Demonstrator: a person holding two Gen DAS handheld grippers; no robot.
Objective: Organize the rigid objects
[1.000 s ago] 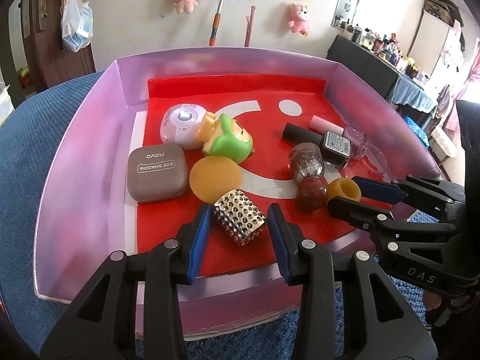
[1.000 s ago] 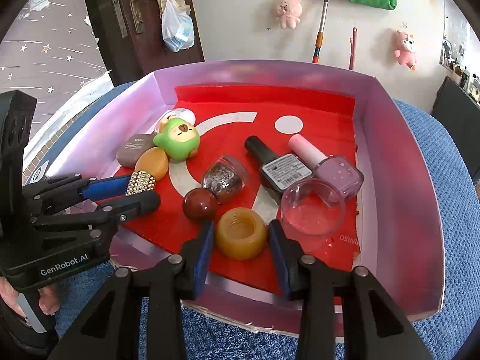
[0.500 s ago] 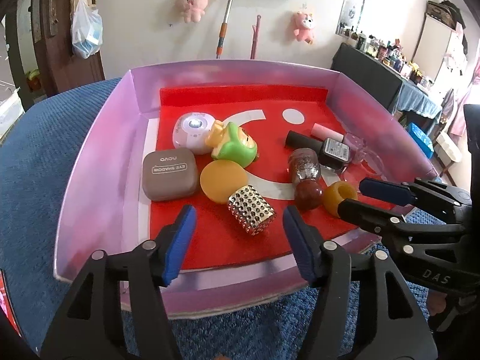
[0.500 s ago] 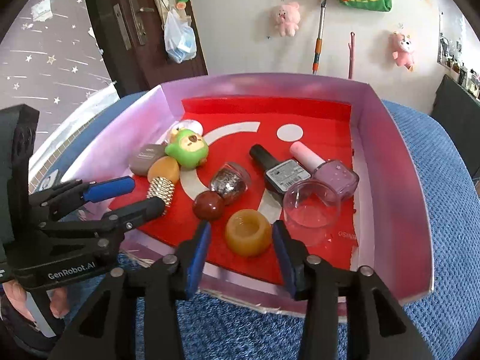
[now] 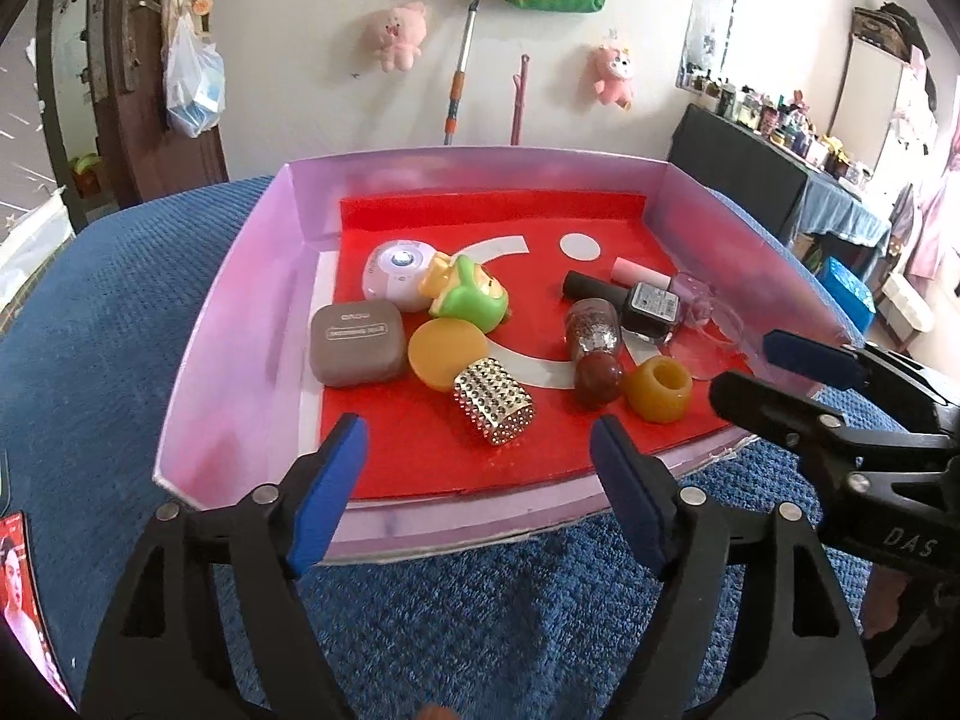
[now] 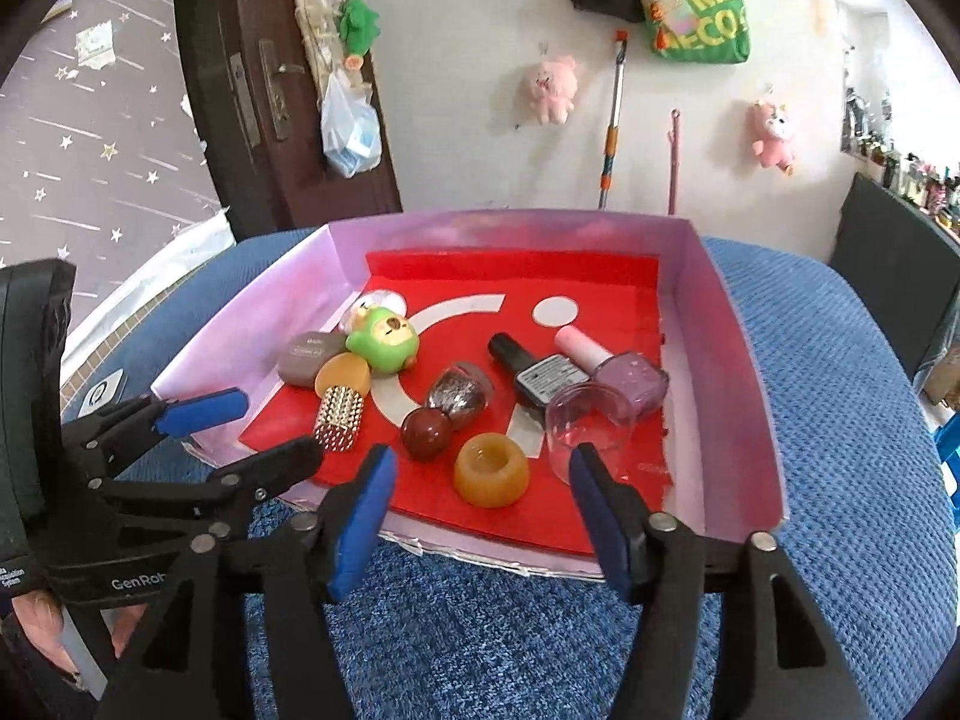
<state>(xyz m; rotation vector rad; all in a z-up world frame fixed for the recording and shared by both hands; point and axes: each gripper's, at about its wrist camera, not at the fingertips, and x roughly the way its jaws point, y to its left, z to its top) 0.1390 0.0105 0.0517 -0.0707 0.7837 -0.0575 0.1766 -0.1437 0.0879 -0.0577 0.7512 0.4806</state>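
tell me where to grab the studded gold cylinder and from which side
Probably across the round sides of the studded cylinder, mid-length, coming from above and the near edge. It lies on its side, open on both flanks; only the orange disc touches its far end. The open left gripper is already lined up.

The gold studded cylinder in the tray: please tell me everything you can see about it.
The gold studded cylinder is a short barrel covered in rows of small shiny metal-looking studs. It lies on its side on the red floor of the pink tray, near the front edge. Its far end rests against the round amber disc. Nothing grips it: the left gripper stands open just in front of it, jaws having just been opening, pads clear of it.
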